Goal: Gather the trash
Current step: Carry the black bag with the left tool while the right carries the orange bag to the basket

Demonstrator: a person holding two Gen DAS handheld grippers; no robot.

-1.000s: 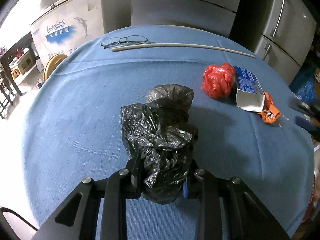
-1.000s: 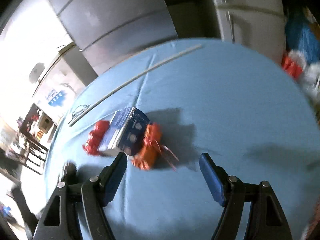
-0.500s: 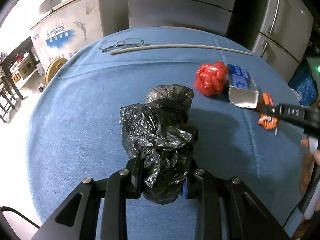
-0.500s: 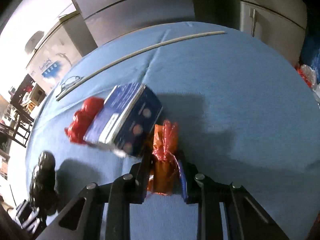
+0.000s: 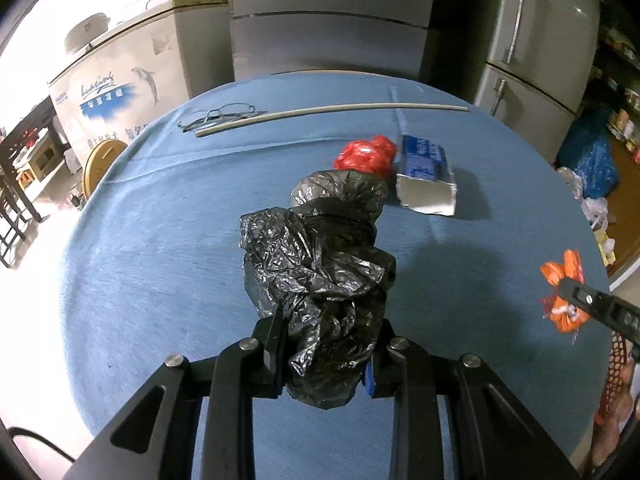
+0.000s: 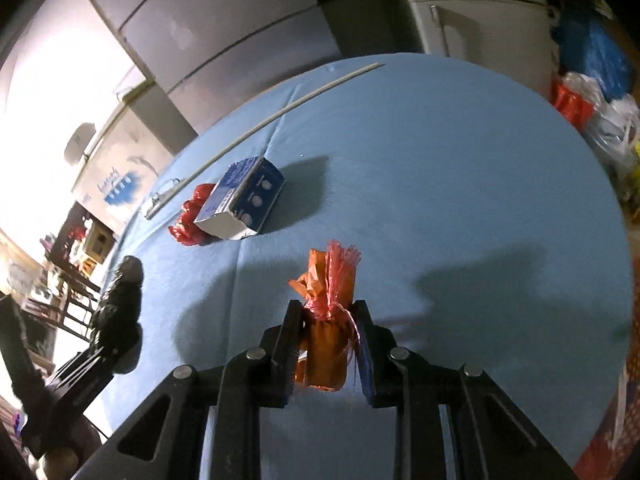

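Note:
My left gripper (image 5: 326,350) is shut on a crumpled black plastic bag (image 5: 320,264), held up above the blue tablecloth (image 5: 160,248). My right gripper (image 6: 329,344) is shut on an orange wrapper with red netting (image 6: 330,300), lifted off the cloth; the same orange wrapper (image 5: 562,292) shows at the right edge of the left wrist view. On the table lie a red crumpled bag (image 5: 366,156) and an open blue and white carton (image 5: 426,176) side by side, also seen as red bag (image 6: 190,216) and carton (image 6: 244,198). The black bag (image 6: 120,304) hangs at the left of the right wrist view.
A long pale stick (image 5: 328,114) and a pair of glasses (image 5: 218,114) lie at the table's far side. Grey fridges (image 5: 328,20) and a white chest freezer (image 5: 120,76) stand behind. Bags (image 6: 608,92) are piled on the floor to the right.
My right gripper came up to the orange wrapper, shut on it and lifted it away from the carton. My left gripper rose a little with the black bag.

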